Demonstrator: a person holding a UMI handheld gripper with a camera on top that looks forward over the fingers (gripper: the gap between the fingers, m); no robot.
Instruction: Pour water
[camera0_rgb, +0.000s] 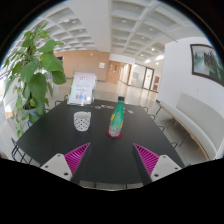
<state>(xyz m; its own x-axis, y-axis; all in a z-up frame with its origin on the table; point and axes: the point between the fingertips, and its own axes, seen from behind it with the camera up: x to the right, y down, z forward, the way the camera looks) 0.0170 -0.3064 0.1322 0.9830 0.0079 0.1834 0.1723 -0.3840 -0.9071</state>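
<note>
A green bottle (117, 118) with a pink band stands upright on the dark round table (100, 150), beyond my fingers and a little right of the midline. A clear patterned glass (82, 121) stands to its left, apart from it. My gripper (111, 157) is open and empty, its pink-padded fingers (72, 156) spread wide over the near part of the table. Both objects are well ahead of the fingertips.
A large leafy plant (32, 70) stands at the left of the table. A white sign stand (83, 88) is behind the table. A white bench or sofa (190, 118) runs along the right wall. Dark chairs (160, 118) ring the table.
</note>
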